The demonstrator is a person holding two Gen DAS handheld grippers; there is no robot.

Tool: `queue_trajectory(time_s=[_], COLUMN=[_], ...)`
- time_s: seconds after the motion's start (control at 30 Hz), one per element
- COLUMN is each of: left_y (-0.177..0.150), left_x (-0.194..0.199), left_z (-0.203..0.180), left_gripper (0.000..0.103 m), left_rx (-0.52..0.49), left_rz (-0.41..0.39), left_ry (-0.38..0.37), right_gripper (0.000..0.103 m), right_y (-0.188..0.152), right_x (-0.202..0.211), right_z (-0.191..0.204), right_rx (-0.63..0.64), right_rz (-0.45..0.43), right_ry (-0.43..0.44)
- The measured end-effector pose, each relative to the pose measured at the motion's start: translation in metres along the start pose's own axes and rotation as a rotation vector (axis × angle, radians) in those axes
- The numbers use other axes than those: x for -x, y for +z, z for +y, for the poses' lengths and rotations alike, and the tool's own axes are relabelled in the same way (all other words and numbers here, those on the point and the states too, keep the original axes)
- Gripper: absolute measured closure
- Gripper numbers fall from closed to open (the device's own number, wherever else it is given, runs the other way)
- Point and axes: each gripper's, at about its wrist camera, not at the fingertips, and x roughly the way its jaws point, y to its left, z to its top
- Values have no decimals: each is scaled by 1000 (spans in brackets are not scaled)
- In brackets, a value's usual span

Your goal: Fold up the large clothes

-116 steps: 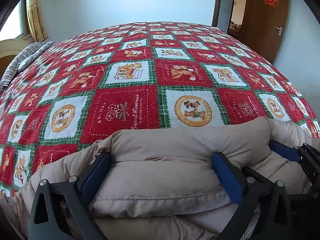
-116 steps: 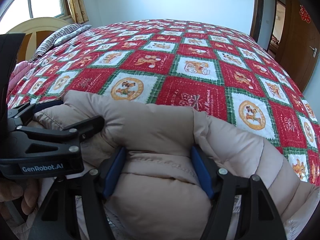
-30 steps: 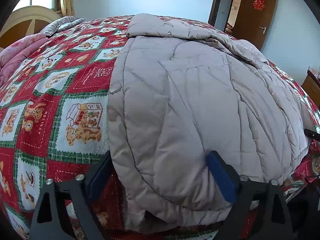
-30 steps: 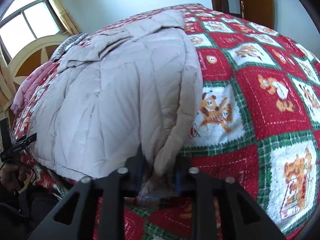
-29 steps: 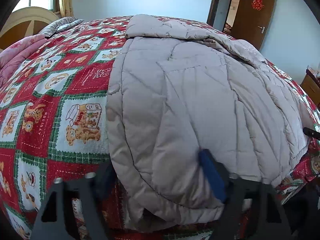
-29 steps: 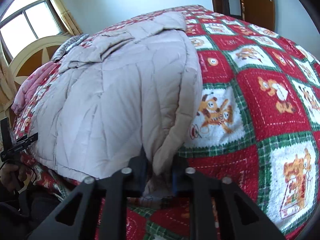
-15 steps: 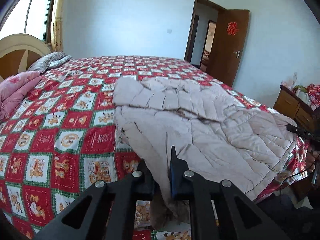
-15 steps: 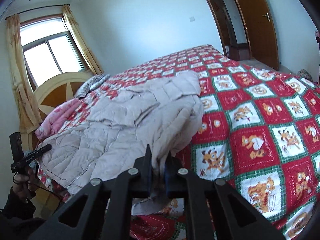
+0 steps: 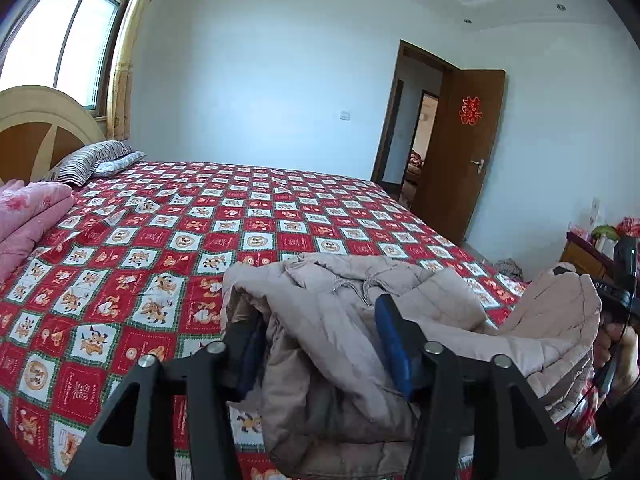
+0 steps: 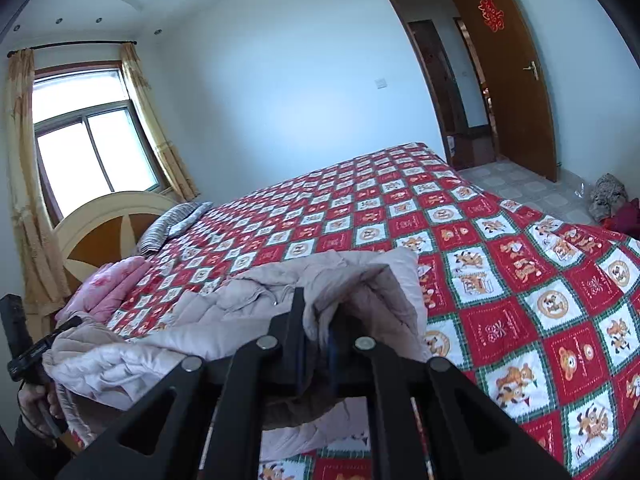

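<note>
A beige padded jacket [image 9: 440,304] hangs lifted over the near edge of a bed with a red and white checked bedspread [image 9: 200,220]. In the left wrist view my left gripper [image 9: 320,320] has its jaws opening. The jacket's bunched left hem sits between the blue pads [image 9: 396,348], and the right pad's inner face shows bare. My right gripper [image 10: 316,320] is shut on the jacket's [image 10: 240,320] right hem, which drapes over its fingertips. Each gripper shows in the other's view, held by a hand at the jacket's far corner.
A pink quilt [image 9: 28,216] and a striped pillow [image 9: 92,160] lie by the round headboard [image 10: 108,232] under the window. A brown door [image 9: 468,160] stands open on the far wall. A wooden nightstand [image 9: 588,256] is at the right. Clothes lie on the floor [image 10: 608,196].
Both grippers have risen and tilted up, lifting the jacket's near hem off the bed. The left jaws, pinched together half a second ago, now stand well apart.
</note>
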Motion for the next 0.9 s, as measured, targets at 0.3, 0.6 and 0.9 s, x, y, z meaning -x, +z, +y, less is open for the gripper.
queue_trajectory(time_s=[0.3,0.6,0.9], left_y=[46,36,64], left_x=[-96,-226,-223], left_z=[54,62,104], left_gripper=[29,19,1], left_rx=[217,173,284], left_rz=[73,212,97], left_ry=[-25,171,241], right_gripper=[93,87,62], right_y=[33,40,28], right_x=[-107,-220,-258], right_z=[-24,-40,-56], right_rx=[-67,-28,-11], right_rz=[23,125,168], right_ry=[-141,-298,-292])
